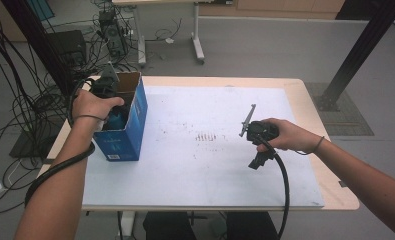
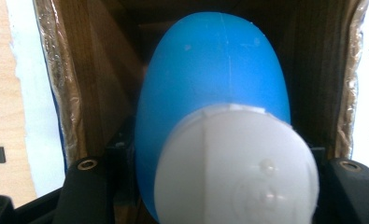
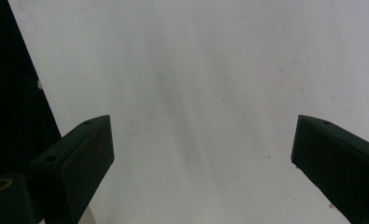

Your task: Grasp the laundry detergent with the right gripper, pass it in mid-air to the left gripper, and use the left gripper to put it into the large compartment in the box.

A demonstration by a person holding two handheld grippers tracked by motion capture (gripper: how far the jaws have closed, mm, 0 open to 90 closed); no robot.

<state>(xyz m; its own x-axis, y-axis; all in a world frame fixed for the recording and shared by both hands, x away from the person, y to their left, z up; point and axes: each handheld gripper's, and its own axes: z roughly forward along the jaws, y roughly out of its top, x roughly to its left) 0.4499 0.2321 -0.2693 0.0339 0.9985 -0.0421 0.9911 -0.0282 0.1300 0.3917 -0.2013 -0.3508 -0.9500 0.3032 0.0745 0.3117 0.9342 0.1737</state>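
Left gripper (image 1: pixel 106 85), upper left of the high view, points down into the open blue box (image 1: pixel 137 120) standing at the left of the counter (image 1: pixel 330 197). In the left gripper view its fingers (image 2: pixel 86 186) are clamped on a blue bottle (image 2: pixel 215 70) with a white cap (image 2: pixel 238 168); the bottle sits centre frame, inside the box's brown cardboard walls.

Right gripper (image 1: pixel 255 137) hovers right of centre over the white sheet (image 1: pixel 205 170); its fingers (image 3: pixel 81 154) stand wide apart, nothing between them.

Step in hand, as judged: lowering the bottle into the box, or lifting it out; cannot tell which. Next move calls for a straight vertical path clear of the box walls.

Hidden: bottle base and box floor, so contact with the bottom is unknown. Bottle label not visible. Fingertips are cut off behind the cap.
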